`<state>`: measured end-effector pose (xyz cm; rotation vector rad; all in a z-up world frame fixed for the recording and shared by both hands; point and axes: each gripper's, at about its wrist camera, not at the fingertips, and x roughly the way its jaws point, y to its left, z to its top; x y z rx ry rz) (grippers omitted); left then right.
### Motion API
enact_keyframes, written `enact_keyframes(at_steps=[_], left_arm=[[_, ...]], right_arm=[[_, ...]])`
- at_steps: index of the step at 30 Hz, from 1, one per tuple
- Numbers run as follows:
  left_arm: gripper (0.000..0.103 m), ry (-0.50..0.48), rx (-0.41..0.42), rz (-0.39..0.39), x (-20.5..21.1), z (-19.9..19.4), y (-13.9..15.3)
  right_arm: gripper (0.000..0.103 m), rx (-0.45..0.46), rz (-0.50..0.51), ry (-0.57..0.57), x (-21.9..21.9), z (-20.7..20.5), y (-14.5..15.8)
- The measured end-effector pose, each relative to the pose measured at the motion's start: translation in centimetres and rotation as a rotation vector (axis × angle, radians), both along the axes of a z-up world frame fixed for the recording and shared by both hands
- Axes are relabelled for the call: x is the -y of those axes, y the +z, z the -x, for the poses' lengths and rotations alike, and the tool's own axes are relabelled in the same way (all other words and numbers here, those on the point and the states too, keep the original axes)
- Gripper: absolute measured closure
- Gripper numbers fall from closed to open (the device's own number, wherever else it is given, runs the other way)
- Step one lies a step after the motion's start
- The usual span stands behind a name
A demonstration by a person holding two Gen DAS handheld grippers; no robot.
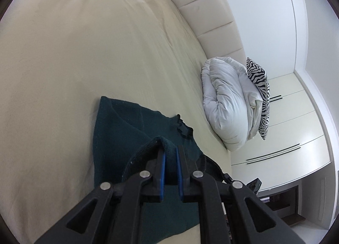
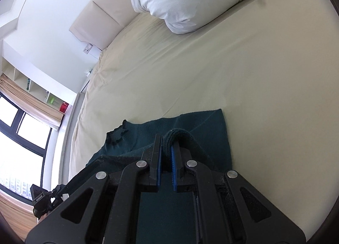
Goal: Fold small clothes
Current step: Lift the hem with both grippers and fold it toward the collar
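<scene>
Left gripper: my left gripper (image 1: 170, 153) is clamped narrow on a bunched edge of the garment (image 1: 127, 129), the dark knit pinched between its blue pads (image 1: 162, 172).
Right gripper: my right gripper (image 2: 166, 144) is likewise closed tight on a thick rolled fold of the same garment (image 2: 203, 129); the knit bulges out past the tips of its blue pads (image 2: 174, 165).
Garment: dark green knit, lying on the bed near its closer edge. The far part lies flat on the sheet (image 1: 84, 53); the near part is lifted up into my two grippers. One far corner is squared off, and a ragged, frilled bit of edge (image 2: 117, 134) sticks out on the other side.
Sheet: cream, lightly creased, covering the whole bed (image 2: 254, 74).
Duvet: a folded white duvet (image 1: 228, 104) sits at the head of the bed, well apart from the garment.
Cushion: a zebra-striped cushion (image 1: 261, 93) leans against the duvet, between it and the wardrobe (image 1: 292, 129).
Headboard: padded cream panels (image 1: 203, 7) run behind the bed.
Room: the right view shows a window (image 2: 25, 121) with a tan blind and open shelves (image 2: 31, 87) beside the bed.
Other gear: a small black device (image 2: 41, 199) shows low at the left of the right view; I cannot tell what it is.
</scene>
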<state>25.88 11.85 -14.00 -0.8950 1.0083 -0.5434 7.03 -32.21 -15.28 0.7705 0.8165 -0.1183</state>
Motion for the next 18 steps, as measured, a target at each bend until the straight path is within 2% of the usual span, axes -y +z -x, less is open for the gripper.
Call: enact_keyframes(at_steps=[13,17,18], left_arm=[[0.092,0.045,-0.030,-0.063,1.0,-6.0,-3.1],[0.088,0.055,-0.043,-0.093,1.3,-7.2,-4.2],[0.081,0.060,-0.043,-0.089,1.2,-7.3,-4.2]], right_arm=[[0.097,-0.051,-0.017,-0.057,2.9,-5.0,-4.9],[0.093,-0.073,-0.038,-0.058,3.4,-6.3,-6.0],[0.092,-0.077,-0.060,-0.062,3.7,-6.4,-6.4]])
